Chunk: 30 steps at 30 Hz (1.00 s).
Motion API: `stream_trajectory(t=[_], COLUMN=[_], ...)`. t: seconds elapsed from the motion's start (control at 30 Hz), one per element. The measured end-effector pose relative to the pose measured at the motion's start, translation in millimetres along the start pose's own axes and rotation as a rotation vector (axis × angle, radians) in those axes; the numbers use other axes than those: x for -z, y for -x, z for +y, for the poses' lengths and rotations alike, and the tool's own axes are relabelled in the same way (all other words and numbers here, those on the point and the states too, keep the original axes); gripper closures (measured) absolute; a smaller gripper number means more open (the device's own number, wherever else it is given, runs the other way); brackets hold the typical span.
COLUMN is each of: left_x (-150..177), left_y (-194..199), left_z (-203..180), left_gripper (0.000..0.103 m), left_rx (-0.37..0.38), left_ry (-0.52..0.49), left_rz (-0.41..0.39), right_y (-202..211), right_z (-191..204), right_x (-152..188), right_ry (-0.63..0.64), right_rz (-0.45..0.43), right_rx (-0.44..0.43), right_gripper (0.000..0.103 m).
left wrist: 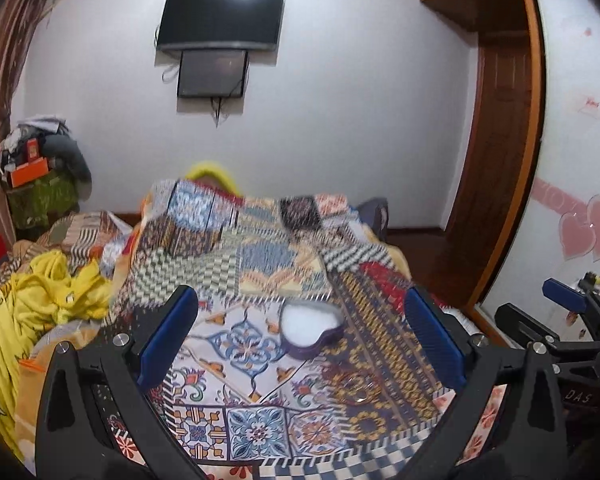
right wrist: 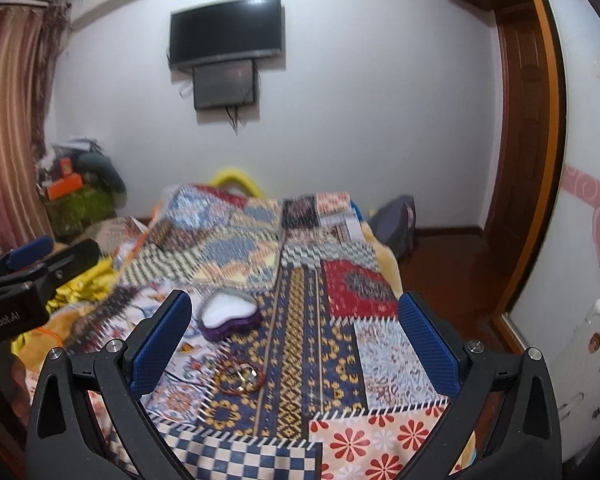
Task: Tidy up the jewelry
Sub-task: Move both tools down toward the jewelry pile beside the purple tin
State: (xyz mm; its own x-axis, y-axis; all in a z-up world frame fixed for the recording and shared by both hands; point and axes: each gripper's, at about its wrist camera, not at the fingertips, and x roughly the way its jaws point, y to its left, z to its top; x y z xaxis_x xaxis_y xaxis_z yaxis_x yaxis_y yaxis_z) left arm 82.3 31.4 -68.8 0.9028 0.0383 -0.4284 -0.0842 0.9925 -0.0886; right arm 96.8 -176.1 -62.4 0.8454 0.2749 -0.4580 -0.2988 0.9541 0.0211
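We see both grippers held level above the patchwork-patterned bedspread [left wrist: 260,248] of a bed, pointing toward the white far wall with its black wall-mounted television [left wrist: 220,18]. In the left wrist view, the left gripper [left wrist: 300,336] fills the lower frame, its blue-padded fingers [left wrist: 168,336] spread wide with nothing between them; the right gripper [left wrist: 560,300] shows at the right edge of that frame. In the right wrist view, the right gripper [right wrist: 294,338] likewise has its fingers [right wrist: 162,338] splayed far apart and empty, and the left gripper [right wrist: 32,254] juts in at the left edge. The purple heart-shaped jewelry box with white lining [right wrist: 228,314] sits open on the bedspread, in the lower centre of both views [left wrist: 312,330]. Just nearer the camera lies a small pile of red and gold bangles and rings [right wrist: 238,374], apart from the box; in the left view it is blurred [left wrist: 356,388]. A crumpled yellow garment [left wrist: 56,292] lies at the left of the frame.
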Motion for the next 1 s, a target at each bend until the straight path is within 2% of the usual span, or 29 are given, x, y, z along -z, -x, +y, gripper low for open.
stream_trajectory(t=[0.07,0.2,0.27,0.43,0.53,0.6,0.73,0.9,1.0], left_x=[6.0,21.5,32.2,54.8,65.3,71.8,82.0,91.1,96.8], left_y=[-16.4,-48.1,-65.9,-93.3,-107.0,-114.7,-127.3,-140.3,-145.1], left_z=[4.1,11.3,7.1,11.0,10.5,9.8,3.2,-4.3,-8.9], left_gripper=[0.001,0.012,0.016,0.034,0.038,0.041,0.053,0.064,0.072], left_rx=[0.0,0.01,0.044,0.032,0.041,0.059,0.131,0.142,0.153], left_ry=[-0.002,0.018,0.068,0.037,0.047,0.056,0.068,-0.018,-0.045], left_rz=[0.025,0.135,0.184,0.295,0.341,0.373,0.434,0.482,0.502], right_y=[-12.0,-33.6,-44.9,-71.6,-88.7,-95.9,-107.8,-117.1,-120.7], right_z=[-3.1,-8.6,-11.8,-19.2,-19.4,-18.7,-13.3,-3.2,2.9], right_x=[7.0,18.5,24.8,41.9,49.6,55.3,66.0,70.6,71.6], right_ry=[0.001,0.007,0.013,-0.005,-0.013,-0.02,-0.015,-0.002,0.018], right_rz=[0.041,0.112,0.146,0.24,0.293,0.335,0.372,0.399,0.403], right_rx=[0.011,0.024,0.018,-0.014,-0.054,-0.1,-0.142,-0.195,-0.219], right_gripper=[0.001,0.001,0.001,0.002,0.011,0.022,0.035,0.056,0.064])
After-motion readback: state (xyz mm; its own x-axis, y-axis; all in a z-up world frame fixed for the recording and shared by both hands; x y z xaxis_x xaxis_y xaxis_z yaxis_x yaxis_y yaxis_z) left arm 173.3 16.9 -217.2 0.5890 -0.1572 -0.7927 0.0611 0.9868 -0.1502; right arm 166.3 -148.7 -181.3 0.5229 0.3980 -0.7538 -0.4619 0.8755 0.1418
